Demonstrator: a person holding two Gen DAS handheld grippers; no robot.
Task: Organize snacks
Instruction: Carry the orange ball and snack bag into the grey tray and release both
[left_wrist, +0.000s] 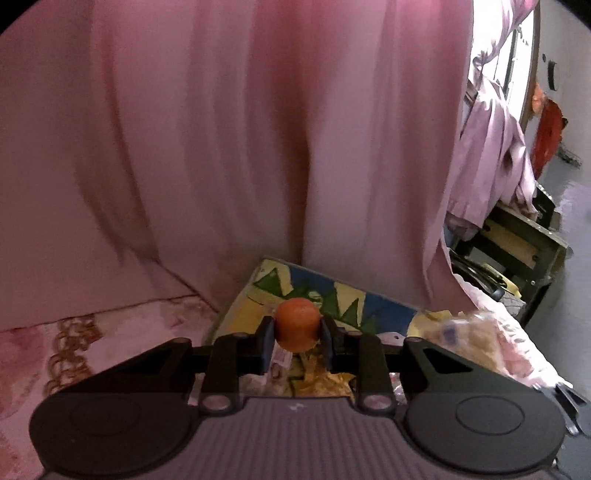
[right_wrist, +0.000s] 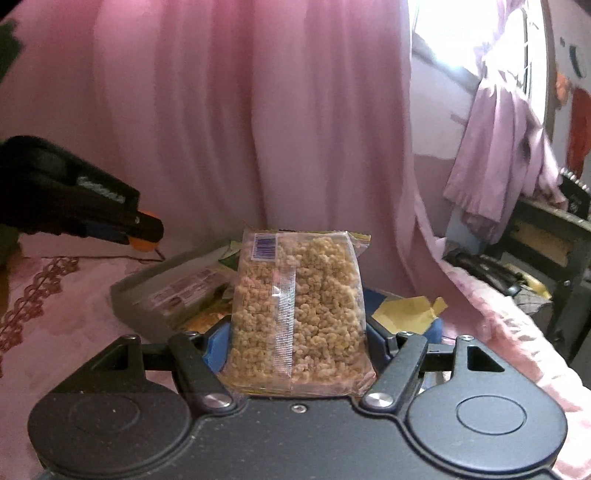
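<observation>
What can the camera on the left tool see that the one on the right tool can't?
Only the left wrist view shows the left tool head on, its pads pressed on a small orange snack, with the colourful top of the box behind it.

Only the right wrist view shows the right tool clamped on a clear bag of puffed snacks, the box's grey side, and the left tool from the side.

Both show the pink curtain, the pink tablecloth and the bright window.
</observation>
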